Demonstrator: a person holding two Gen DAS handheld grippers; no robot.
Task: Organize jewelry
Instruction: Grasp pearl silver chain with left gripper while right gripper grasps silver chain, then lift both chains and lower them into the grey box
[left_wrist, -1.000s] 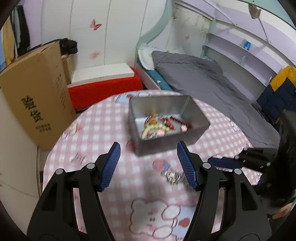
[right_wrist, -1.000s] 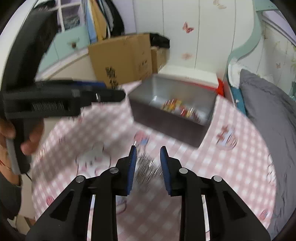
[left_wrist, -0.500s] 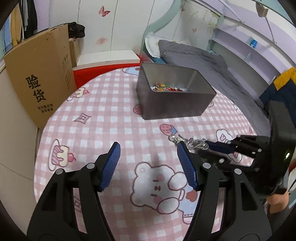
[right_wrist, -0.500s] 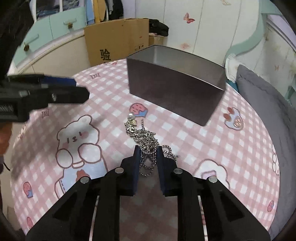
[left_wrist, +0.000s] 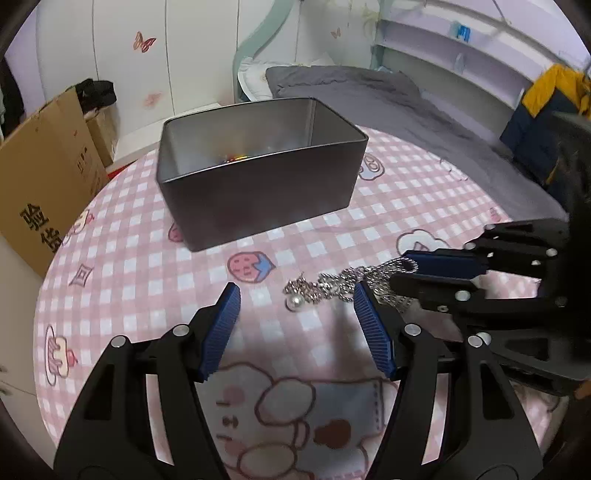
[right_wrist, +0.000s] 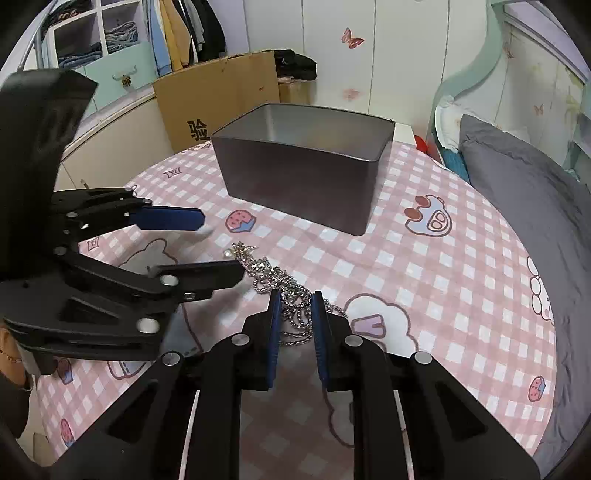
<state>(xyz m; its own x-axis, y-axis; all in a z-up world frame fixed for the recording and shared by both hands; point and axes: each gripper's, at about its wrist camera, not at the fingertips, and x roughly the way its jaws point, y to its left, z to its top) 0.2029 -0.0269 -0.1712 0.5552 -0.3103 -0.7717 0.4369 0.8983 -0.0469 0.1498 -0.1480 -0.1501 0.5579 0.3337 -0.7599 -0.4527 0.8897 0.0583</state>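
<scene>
A silver chain with a pearl (left_wrist: 325, 286) lies on the pink checked tablecloth (left_wrist: 129, 280), just in front of a grey metal box (left_wrist: 258, 192) that holds other jewelry. My right gripper (right_wrist: 294, 306) is down at the table with its narrowly parted blue pads around the bunched part of the chain (right_wrist: 284, 291). It also shows in the left wrist view (left_wrist: 413, 273), coming in from the right. My left gripper (left_wrist: 295, 314) is open and empty, low over the table, with the pearl end between its tips. It shows in the right wrist view (right_wrist: 218, 247) at the left.
The round table ends close behind the metal box (right_wrist: 303, 177). A cardboard box (left_wrist: 40, 177) stands off the table at the left. A grey bed (right_wrist: 524, 206) runs along the right side. A wardrobe with clothes (right_wrist: 122, 51) is at the back left.
Both grippers have come lower and closer to the chain. My right gripper's pads now straddle the chain's bunched part. My left gripper now frames the pearl end.
</scene>
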